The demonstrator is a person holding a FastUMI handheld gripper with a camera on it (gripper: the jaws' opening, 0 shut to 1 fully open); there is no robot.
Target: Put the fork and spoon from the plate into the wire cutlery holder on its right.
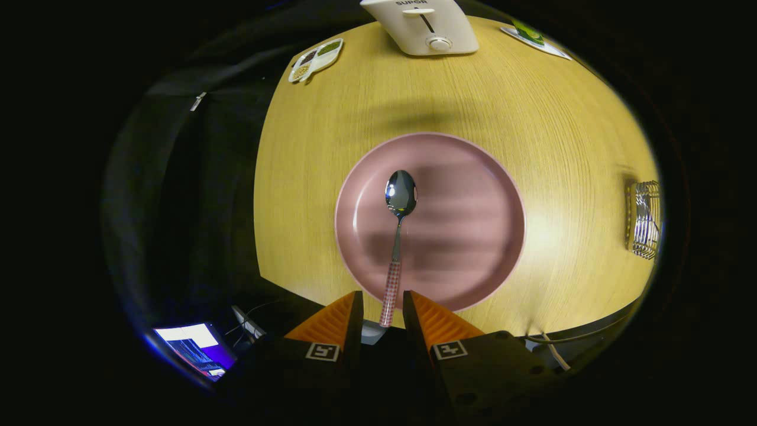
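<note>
The fingers (353, 310) are drawn in close, one on either side of the spoon's (397, 236) patterned handle, and from this angle it looks as though both are pressing against it, with the handle's end running down into the narrow gap between them. So the gripper (382, 300) has the spoon by its tail, and the spoon points straight ahead, away from the fingers, its shiny bowl catching the light out over the middle of the pink plate (473, 236). Whether the spoon's bowl rests on the plate or hangs just above it, I cannot tell from this height. The plate sits on the pale wooden table (562, 130), just ahead of the fingers, its near rim almost under the fingertips. Off to the right of the plate, well apart from it and near the table's edge, there is the wire cutlery holder (643, 220), with something thin and metallic showing through its wires, too small to make out. Beyond the plate, at the far side of the table, stands a white appliance (427, 26), with a small divided dish (316, 59) to its left and a flat card with green on it (534, 38) to its right.
</note>
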